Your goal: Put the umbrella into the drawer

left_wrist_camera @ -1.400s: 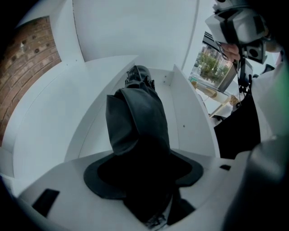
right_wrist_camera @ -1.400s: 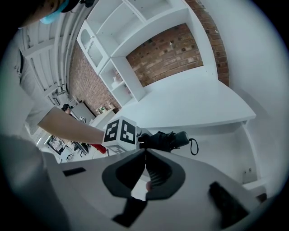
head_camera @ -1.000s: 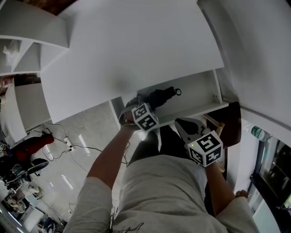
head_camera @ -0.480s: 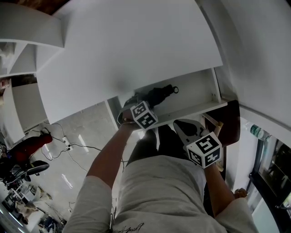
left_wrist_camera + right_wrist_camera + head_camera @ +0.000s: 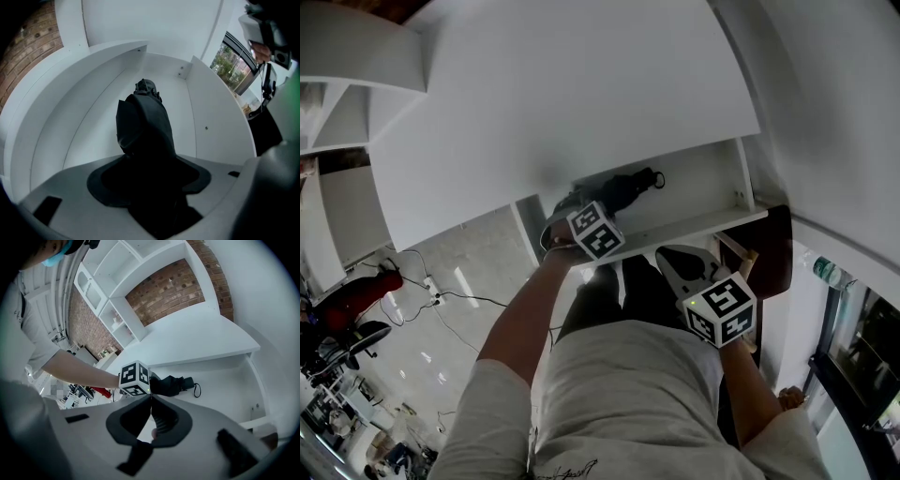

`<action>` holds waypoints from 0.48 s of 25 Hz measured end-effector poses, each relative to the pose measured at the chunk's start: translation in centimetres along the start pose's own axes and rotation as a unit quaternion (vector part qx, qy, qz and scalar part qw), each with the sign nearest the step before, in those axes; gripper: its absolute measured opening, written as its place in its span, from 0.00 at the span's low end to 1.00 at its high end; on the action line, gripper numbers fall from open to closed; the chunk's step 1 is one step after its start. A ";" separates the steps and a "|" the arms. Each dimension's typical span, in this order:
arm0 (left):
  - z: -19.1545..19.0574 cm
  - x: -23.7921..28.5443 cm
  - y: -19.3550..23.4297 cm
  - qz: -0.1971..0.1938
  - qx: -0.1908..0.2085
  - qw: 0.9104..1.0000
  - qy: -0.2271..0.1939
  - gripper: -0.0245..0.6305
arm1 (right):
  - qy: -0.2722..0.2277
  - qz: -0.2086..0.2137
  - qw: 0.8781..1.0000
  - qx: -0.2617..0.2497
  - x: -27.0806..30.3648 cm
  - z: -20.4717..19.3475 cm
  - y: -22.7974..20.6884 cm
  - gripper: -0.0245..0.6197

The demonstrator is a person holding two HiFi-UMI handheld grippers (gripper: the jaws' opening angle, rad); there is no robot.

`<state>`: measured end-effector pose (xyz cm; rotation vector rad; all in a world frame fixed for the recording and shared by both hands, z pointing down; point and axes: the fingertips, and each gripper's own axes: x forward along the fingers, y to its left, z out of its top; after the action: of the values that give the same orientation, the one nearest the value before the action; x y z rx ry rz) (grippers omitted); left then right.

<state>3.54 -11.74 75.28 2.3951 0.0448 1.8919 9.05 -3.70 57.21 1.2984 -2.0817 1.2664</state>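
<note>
A folded black umbrella (image 5: pixel 625 191) lies lengthwise in the open white drawer (image 5: pixel 705 184) under the desk top, its strap loop toward the right. My left gripper (image 5: pixel 581 208) points steeply down at the drawer's left end, shut on the umbrella. In the left gripper view the umbrella (image 5: pixel 143 126) fills the gap between the jaws and runs away along the drawer floor (image 5: pixel 89 117). My right gripper (image 5: pixel 670 255) hangs in front of the drawer's front panel, shut and holding nothing. The right gripper view shows its tips (image 5: pixel 151 399) meeting, with the umbrella (image 5: pixel 174 384) beyond.
The white desk top (image 5: pixel 562 103) overhangs the drawer. White shelves (image 5: pixel 356 66) stand at the left, a dark wooden chair (image 5: pixel 773 258) at the right. Cables and a red item (image 5: pixel 361 295) lie on the pale floor. The person's legs are below the drawer.
</note>
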 end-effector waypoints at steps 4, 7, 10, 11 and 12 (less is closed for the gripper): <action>0.0 0.5 -0.1 -0.002 -0.001 1.000 0.004 0.47 | 0.002 0.001 1.000 0.002 0.0 -0.2 -0.3 0.08; -0.1 0.7 -0.1 -0.003 -0.003 1.000 0.005 0.47 | 0.003 0.003 1.000 0.003 0.2 -0.3 -0.3 0.08; 0.0 0.9 0.0 -0.005 -0.005 1.000 0.006 0.47 | 0.004 0.004 1.000 0.005 0.2 -0.3 -0.4 0.08; 0.0 1.0 0.0 -0.005 -0.005 1.000 0.006 0.47 | 0.004 0.004 1.000 0.005 0.2 -0.3 -0.4 0.08; 0.0 1.0 0.0 -0.006 -0.005 1.000 0.007 0.47 | 0.004 0.004 1.000 0.005 0.2 -0.3 -0.5 0.08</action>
<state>3.80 -11.70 76.25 2.3701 0.0508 1.8994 9.31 -3.66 57.72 1.2877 -2.0807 1.2841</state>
